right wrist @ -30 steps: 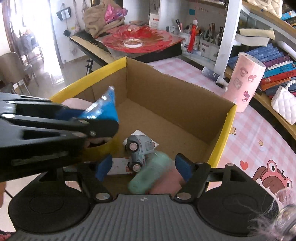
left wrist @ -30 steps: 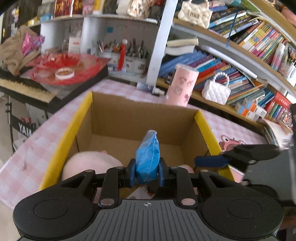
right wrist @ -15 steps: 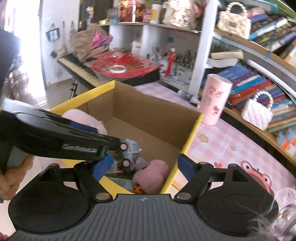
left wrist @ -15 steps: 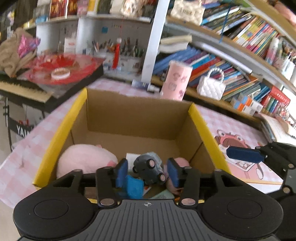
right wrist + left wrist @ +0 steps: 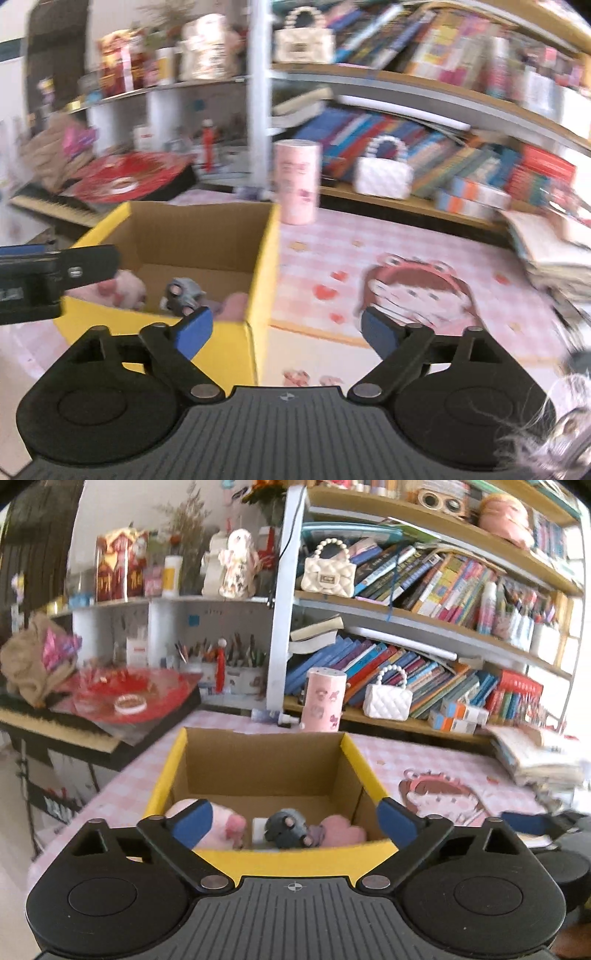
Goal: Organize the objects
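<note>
1. Bookshelves (image 5: 424, 602) crowded the back wall; a pink checked cloth with a cartoon girl print covered the desk (image 5: 424, 764).
2. Box (image 5: 266, 760), cardboard with yellow rim, stood open on the desk, near its left edge.
3. Inside the box, against the near wall: pink plush (image 5: 221, 829) at left, grey toy car (image 5: 286, 827) in the middle lying wheels-up, second pink soft item (image 5: 341, 830) at right. A white card (image 5: 260, 827) lay partly under the car.
4. Left tool (image 5: 293, 821) sat just above the near rim of the box, blue pads spread wide, nothing between them.
5. Right tool (image 5: 286, 330) sat over the near right corner of the box, one pad over the box and one over the cloth; pads wide apart and empty.
6. Pink canister (image 5: 325, 699) stood upright beyond the box; white quilted bag (image 5: 388, 701) on the low shelf to its right.
7. Red foil sheet (image 5: 136, 694) with a tape roll (image 5: 130, 703) lay on the keyboard to the left.
8. Right-wrist view was motion-blurred; fine detail there was unreadable.
</note>
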{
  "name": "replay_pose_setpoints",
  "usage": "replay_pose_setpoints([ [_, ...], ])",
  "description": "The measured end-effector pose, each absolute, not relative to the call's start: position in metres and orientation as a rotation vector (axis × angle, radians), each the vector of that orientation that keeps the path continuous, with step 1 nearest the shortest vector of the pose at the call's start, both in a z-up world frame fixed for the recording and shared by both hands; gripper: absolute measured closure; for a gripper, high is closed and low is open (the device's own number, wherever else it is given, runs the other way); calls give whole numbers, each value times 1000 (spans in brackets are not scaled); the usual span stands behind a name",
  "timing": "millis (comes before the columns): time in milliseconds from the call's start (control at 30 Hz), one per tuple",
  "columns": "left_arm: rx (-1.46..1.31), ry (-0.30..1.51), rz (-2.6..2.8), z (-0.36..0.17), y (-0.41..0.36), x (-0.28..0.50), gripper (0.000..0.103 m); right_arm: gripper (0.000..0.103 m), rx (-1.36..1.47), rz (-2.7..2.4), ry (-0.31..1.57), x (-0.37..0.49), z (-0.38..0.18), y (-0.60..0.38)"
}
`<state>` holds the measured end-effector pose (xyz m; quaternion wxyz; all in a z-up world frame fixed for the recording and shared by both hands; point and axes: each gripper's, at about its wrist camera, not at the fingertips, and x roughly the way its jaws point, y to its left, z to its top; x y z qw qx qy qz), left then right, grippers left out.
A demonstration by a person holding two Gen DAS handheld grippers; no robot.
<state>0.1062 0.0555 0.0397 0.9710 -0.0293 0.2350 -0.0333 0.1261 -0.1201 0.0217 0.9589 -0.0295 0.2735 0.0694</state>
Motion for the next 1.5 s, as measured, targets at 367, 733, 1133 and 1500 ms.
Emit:
replay_pose_setpoints([
  [367, -9, 563, -99, 15, 52, 48, 0, 0, -62, -90, 554, 39, 7, -121],
  [733, 0, 663, -153, -8, 35, 20, 0, 0, -22, -203, 617, -27, -9, -136],
  [1133, 70, 607, -153, 3, 10, 10, 0, 0, 27, -296, 585, -47, 2, -156],
  [1500, 114, 589, -172, 6, -9, 9, 0, 0, 23, -323, 573, -53, -2, -169],
])
